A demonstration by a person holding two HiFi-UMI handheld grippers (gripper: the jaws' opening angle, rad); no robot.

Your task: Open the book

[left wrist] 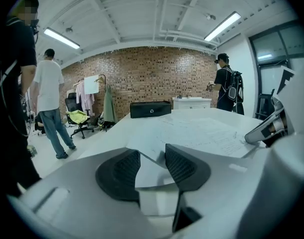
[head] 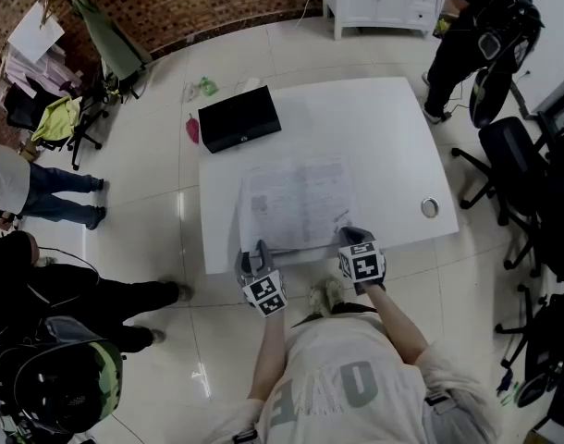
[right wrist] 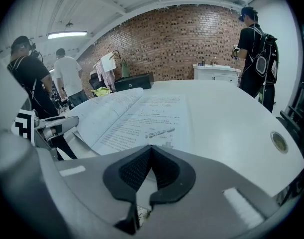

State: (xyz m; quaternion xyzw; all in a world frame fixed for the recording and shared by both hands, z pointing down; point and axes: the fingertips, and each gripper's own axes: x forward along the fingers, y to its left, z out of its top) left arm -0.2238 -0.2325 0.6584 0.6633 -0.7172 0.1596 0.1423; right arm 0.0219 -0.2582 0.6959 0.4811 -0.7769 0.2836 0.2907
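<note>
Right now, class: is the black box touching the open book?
Apart. The head view shows a strip of bare white table between the box and the book.

Head view looks steeply down; gripper views skim the table (head: 393,155) (all share the book (head: 296,202)).

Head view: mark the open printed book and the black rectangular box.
open printed book (head: 296,203), head view, middle of the open pages.
black rectangular box (head: 239,118), head view, centre of its top face.
</note>
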